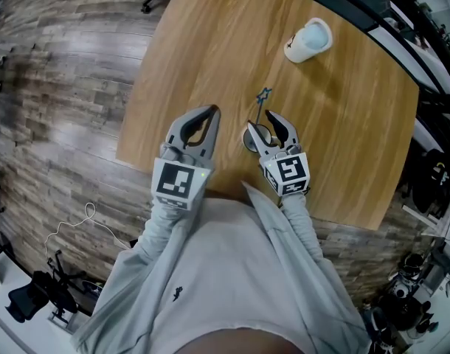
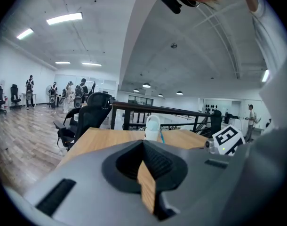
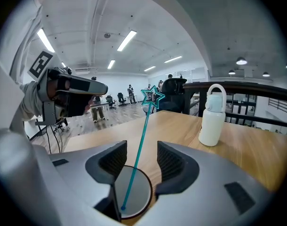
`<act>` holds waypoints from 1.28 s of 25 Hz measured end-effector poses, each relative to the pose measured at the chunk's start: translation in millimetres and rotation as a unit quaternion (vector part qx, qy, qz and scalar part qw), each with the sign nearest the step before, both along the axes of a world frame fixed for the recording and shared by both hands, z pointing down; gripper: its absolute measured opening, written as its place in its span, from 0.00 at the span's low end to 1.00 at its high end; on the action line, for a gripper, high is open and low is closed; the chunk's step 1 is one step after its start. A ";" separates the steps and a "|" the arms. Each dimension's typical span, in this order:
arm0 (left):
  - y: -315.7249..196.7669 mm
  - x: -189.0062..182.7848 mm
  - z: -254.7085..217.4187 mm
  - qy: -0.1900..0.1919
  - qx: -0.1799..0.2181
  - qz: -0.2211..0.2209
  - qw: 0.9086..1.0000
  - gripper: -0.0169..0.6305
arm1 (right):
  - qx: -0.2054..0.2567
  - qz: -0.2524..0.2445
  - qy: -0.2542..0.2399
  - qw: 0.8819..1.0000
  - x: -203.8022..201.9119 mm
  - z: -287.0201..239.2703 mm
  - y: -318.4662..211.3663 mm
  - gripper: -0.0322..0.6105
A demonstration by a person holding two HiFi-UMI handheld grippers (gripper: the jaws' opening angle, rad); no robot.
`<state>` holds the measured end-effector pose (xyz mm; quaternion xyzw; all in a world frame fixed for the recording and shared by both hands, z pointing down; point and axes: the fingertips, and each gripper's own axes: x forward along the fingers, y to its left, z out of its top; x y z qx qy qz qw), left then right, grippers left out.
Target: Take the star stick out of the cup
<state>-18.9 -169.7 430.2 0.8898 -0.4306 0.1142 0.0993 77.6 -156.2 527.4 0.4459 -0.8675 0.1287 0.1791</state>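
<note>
Left gripper [image 1: 212, 112]: jaws pressed together, nothing between them. It is held over the near part of the wooden table [image 1: 210, 35], just left of the right gripper [image 1: 262, 125]. The left gripper view confirms this: the two ribbed pads meet at the tips of the left gripper [image 2: 144, 144], with only a strip of table [image 2: 101, 136] visible below the seam.

Right gripper: jaws spread, one on each side of the star stick [image 1: 262, 100]. The head view shows the stick rising from the cup [image 1: 252, 140], which stands on the table directly below the jaws, with the star end leaning away from the person.

The right gripper [image 3: 141, 152] view adds detail that the head view lacks:
- The teal star stick [image 3: 144, 126] passes through the gap with clearance on both sides; neither pad touches it.
- Its lower end rests inside the cup [image 3: 134, 194], against the near wall.
- The left gripper [image 3: 70, 91] appears at the left edge, level with this one.

A white bottle [image 1: 308, 40] with a carry loop stands upright on the far part of the table, well apart from the cup. The head view shows it from above. The right gripper view shows the bottle [image 3: 212, 117] side-on, to the right of the stick. In the left gripper view the bottle [image 2: 153, 127] is straight ahead, with the right gripper's marker cube [image 2: 227, 139] to the right.
</note>
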 end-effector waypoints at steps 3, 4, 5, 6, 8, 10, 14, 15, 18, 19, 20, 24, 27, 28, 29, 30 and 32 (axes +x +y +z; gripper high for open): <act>0.0 -0.8 -0.4 0.000 0.001 -0.002 1.000 0.06 | 0.000 0.002 0.003 1.000 1.3 1.7 0.1 0.36; 0.2 -1.2 -0.4 0.000 0.001 -0.003 1.000 0.06 | -0.001 0.002 0.004 1.000 1.2 2.1 0.4 0.36; 0.4 -1.6 -0.7 0.000 0.001 -0.004 1.000 0.06 | -0.001 0.002 0.004 1.000 0.8 2.6 0.7 0.36; 0.4 -1.9 -1.0 0.001 0.001 -0.005 1.000 0.06 | -0.002 0.000 0.004 1.000 0.2 3.0 1.0 0.36; 0.1 -2.0 -1.0 0.001 0.002 -0.005 1.000 0.06 | -0.003 -0.003 0.006 1.000 -0.7 3.9 1.1 0.36; 0.0 -2.3 -0.4 0.001 0.002 -0.006 1.000 0.06 | -0.003 -0.005 0.010 1.000 -1.2 5.1 1.1 0.36; 0.3 -4.2 -0.8 0.001 0.003 -0.006 1.000 0.06 | -0.006 -0.011 0.019 1.000 -3.7 7.7 2.3 0.36; 0.5 -4.1 -0.9 0.001 0.003 -0.006 1.000 0.06 | -0.007 -0.013 0.021 1.000 -3.9 8.1 2.7 0.36; 1.5 -3.9 -0.3 0.001 0.003 -0.004 1.000 0.06 | -0.005 -0.016 0.027 1.000 -3.4 9.2 3.1 0.31; 1.5 -4.1 -0.3 0.000 0.003 -0.003 1.000 0.06 | -0.005 -0.016 0.029 0.999 -3.2 9.5 3.0 0.27; 1.4 -4.6 -0.4 0.000 0.003 -0.002 1.000 0.06 | -0.005 -0.016 0.031 0.999 -3.5 9.3 2.6 0.24; 1.0 -7.0 -0.8 -0.003 0.003 -0.002 1.000 0.06 | -0.002 -0.017 0.039 0.999 -3.9 8.0 1.6 0.17; 0.3 -7.5 0.0 -0.001 0.003 -0.003 1.000 0.06 | 0.001 -0.016 0.042 0.999 -3.2 7.6 0.3 0.13; 0.0 -7.3 -0.1 -0.001 0.002 -0.003 1.000 0.06 | 0.001 -0.015 0.041 0.999 -3.1 6.8 0.0 0.12; -0.3 -7.0 -0.5 0.000 0.002 -0.003 1.000 0.06 | 0.001 -0.015 0.040 0.999 -2.9 5.8 -0.2 0.12; -0.5 -6.7 -1.0 0.000 0.002 -0.003 1.000 0.06 | 0.001 -0.015 0.038 0.999 -2.6 4.6 -0.2 0.11; -0.7 -6.3 -1.9 0.000 0.003 -0.003 1.000 0.06 | 0.001 -0.014 0.033 0.999 -1.3 2.8 0.0 0.10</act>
